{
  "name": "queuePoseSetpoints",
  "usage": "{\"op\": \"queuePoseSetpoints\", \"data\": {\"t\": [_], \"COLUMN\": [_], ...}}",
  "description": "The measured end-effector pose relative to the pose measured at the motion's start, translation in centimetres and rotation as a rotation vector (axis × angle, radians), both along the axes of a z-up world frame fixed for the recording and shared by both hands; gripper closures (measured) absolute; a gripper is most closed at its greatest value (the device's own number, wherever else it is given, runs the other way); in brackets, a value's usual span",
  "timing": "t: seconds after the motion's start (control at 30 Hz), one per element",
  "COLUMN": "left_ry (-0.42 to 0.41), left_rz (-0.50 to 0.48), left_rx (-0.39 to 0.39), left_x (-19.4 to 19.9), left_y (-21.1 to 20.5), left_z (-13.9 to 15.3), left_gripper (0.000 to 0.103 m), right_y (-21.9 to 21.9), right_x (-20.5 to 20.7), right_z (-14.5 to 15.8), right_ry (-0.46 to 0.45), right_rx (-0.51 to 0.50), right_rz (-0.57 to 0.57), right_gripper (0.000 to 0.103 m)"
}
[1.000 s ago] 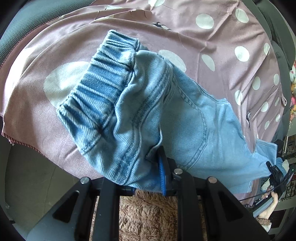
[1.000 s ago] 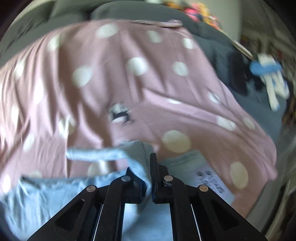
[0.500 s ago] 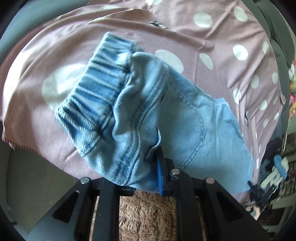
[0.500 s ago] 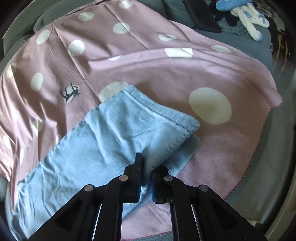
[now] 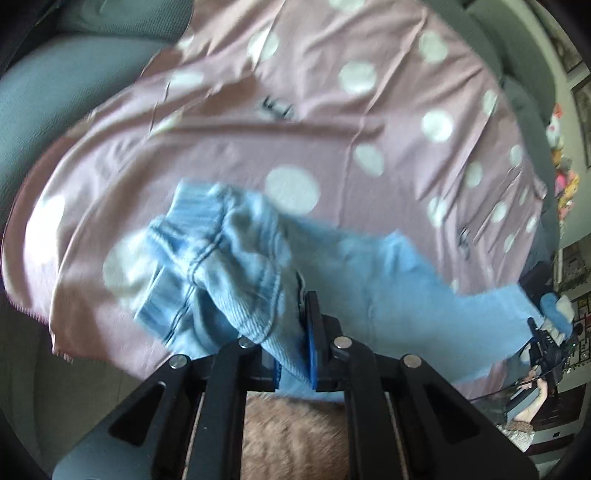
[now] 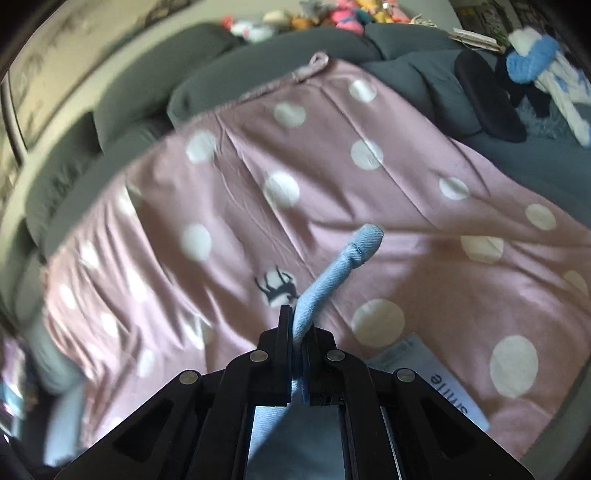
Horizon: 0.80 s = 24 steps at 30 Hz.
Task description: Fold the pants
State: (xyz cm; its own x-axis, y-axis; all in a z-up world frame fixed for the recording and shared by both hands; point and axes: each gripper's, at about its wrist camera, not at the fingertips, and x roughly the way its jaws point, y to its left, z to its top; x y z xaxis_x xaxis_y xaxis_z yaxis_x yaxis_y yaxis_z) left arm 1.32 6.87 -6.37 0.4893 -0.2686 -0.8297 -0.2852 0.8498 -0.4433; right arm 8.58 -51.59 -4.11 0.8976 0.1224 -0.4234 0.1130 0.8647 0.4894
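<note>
While the left hand-held gripper (image 5: 293,332) is clamped on a bunched fold of the light blue denim pants (image 5: 236,266), the elastic ribbed waistband (image 5: 192,218) hangs crumpled to its left, lifted off the cloth below. From that grip the pants stretch rightward as a flat blue span toward the right hand-held gripper (image 5: 543,336), seen small at the frame edge.

Right wrist view: right hand-held gripper (image 6: 297,332) closed on a narrow strip of the pants (image 6: 328,277); the stitched hem end (image 6: 365,243) curls up and forward beyond the fingertips. More blue fabric fills the gap beneath the gripper body.

Under both: pink bedsheet with white polka dots (image 6: 332,192), bearing a small dark deer print (image 6: 277,288). Sheet lies over a grey sofa (image 6: 221,62).

Writing: a white label (image 6: 428,373) on the sheet right of the gripper, upside-down text reading roughly "smile"; blurred, not certain.

Plush toys (image 6: 325,14) line the sofa back.
</note>
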Motion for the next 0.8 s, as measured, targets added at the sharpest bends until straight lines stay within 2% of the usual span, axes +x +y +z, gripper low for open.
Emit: {"op": "queuePoseSetpoints", "data": {"t": [0.07, 0.13, 0.27, 0.3, 0.33, 0.4, 0.5, 0.6, 0.77, 0.8], "left_ry": [0.071, 0.128, 0.132, 0.137, 0.142, 0.141, 0.135, 0.133, 0.119, 0.11], "left_rz": [-0.018, -0.013, -0.007, -0.008, -0.013, -0.02, -0.003, 0.007, -0.018, -0.022], "left_rx": [-0.035, -0.047, 0.009, 0.014, 0.019, 0.023, -0.005, -0.022, 0.015, 0.024], "left_x": [-0.4, -0.7, -0.5, -0.3, -0.2, 0.0, -0.2, -0.3, -0.3, -0.4], "left_y": [0.0, -0.2, -0.9, -1.0, -1.1, -1.1, -0.7, -0.5, -0.9, -1.0], "left_z": [-2.5, -4.5, -4.9, -4.9, -4.9, -4.9, -5.1, -5.1, -4.9, -4.8], "left_gripper": [0.09, 0.089, 0.088, 0.088, 0.087, 0.087, 0.087, 0.087, 0.088, 0.089], "right_y": [-1.1, -2.1, -2.7, -2.8, -3.1, -3.8, -4.9, -5.0, -6.1, -6.2], "right_x": [-1.1, -1.9, -1.7, -1.9, -2.2, -2.3, -2.4, -3.0, -4.0, -4.0], "right_z": [-2.0, -5.7, -12.4, -13.0, -13.1, -12.8, -12.6, -12.4, -12.2, -12.2], "right_ry": [0.04, 0.144, 0.363, 0.368, 0.348, 0.369, 0.367, 0.387, 0.356, 0.35], "right_rx": [0.004, 0.004, -0.003, 0.002, 0.025, 0.057, 0.12, 0.082, 0.09, 0.084], "right_rz": [-0.023, -0.057, -0.101, -0.104, -0.106, -0.124, -0.122, -0.154, -0.174, -0.166], "right_gripper": [0.099, 0.099, 0.099, 0.099, 0.099, 0.098, 0.097, 0.084, 0.084, 0.09]}}
